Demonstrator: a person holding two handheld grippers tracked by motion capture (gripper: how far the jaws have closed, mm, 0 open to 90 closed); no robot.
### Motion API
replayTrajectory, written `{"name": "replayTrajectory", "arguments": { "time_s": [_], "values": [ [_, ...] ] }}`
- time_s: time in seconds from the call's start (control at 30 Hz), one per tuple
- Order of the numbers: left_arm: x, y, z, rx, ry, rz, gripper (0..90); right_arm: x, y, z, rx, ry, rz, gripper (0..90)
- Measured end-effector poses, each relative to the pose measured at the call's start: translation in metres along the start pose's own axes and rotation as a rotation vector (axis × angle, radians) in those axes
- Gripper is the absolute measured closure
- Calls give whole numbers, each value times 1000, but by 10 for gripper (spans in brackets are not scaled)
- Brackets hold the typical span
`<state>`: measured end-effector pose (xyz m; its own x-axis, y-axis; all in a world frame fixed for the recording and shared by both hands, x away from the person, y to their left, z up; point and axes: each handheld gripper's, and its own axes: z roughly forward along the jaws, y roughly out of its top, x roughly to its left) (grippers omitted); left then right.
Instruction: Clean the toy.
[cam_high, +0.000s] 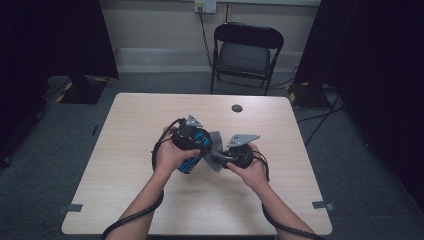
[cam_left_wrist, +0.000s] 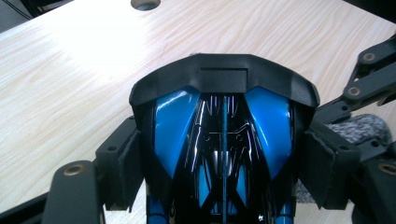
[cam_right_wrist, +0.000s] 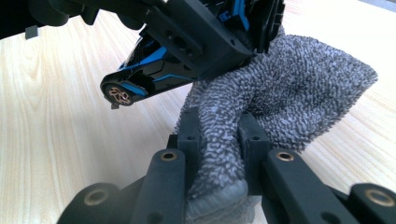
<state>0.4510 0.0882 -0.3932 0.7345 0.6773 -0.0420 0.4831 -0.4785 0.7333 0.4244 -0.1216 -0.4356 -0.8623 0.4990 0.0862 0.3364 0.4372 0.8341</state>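
A glossy blue and black plastic toy (cam_left_wrist: 224, 116), shaped like a car body, sits between the pads of my left gripper (cam_left_wrist: 224, 163), which is shut on its sides. In the high view the toy (cam_high: 194, 156) is held over the middle of the table, in the left gripper (cam_high: 199, 149). My right gripper (cam_right_wrist: 219, 135) is shut on a fold of grey terry cloth (cam_right_wrist: 289, 88). The cloth lies against the toy (cam_right_wrist: 154, 79) from below. The cloth (cam_high: 216, 145) bridges the two grippers, with the right gripper (cam_high: 221, 160) just right of it.
The light wooden table (cam_high: 150, 115) has a round cable hole (cam_high: 237, 108) near its far edge. A black folding chair (cam_high: 247, 50) stands behind the table. Tape marks sit at the near corners. Cables trail from both grippers along the forearms.
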Motion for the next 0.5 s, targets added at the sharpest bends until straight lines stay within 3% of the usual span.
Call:
{"name": "replayTrajectory", "arguments": {
  "time_s": [0.33,0.5],
  "values": [
    [3,1,-5,-10,12,-6,256,-3,-4,-2,20,-15,-14,753],
    [2,3,-5,-11,15,3,256,-7,-4,-5,-17,-9,8,754]
  ]
}}
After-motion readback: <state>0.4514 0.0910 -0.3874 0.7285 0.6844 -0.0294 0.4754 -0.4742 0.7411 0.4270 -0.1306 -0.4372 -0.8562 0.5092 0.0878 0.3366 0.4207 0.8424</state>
